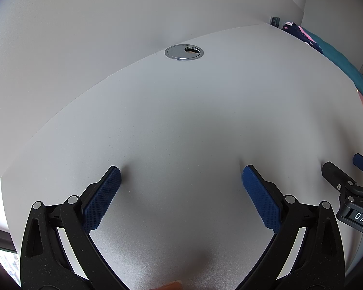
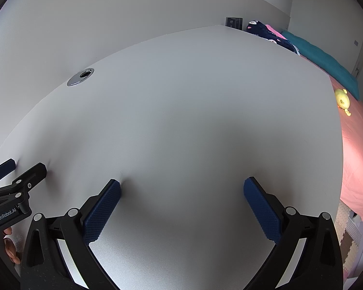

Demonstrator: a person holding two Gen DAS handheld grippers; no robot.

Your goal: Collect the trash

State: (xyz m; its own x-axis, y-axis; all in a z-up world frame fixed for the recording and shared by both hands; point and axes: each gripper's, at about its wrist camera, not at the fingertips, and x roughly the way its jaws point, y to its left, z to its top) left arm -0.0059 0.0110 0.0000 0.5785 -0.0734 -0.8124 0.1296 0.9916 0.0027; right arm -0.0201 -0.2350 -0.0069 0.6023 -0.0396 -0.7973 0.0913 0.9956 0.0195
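No trash shows in either view. My left gripper (image 1: 181, 171) is open and empty, its blue-padded fingers (image 1: 104, 198) resting low over a pale grey desk (image 1: 181, 120). My right gripper (image 2: 181, 184) is also open and empty over the same desk (image 2: 181, 120). Each gripper shows in the other's view: the right one at the right edge (image 1: 343, 169), the left one at the left edge (image 2: 24, 169). They sit side by side near the desk's front.
A round metal cable grommet (image 1: 184, 52) is set in the desk near the back edge, also seen from the right wrist (image 2: 80, 76). A bed with pink (image 2: 355, 157) and teal (image 2: 326, 62) covers and a yellow toy (image 2: 342, 99) lies right of the desk. A white wall stands behind.
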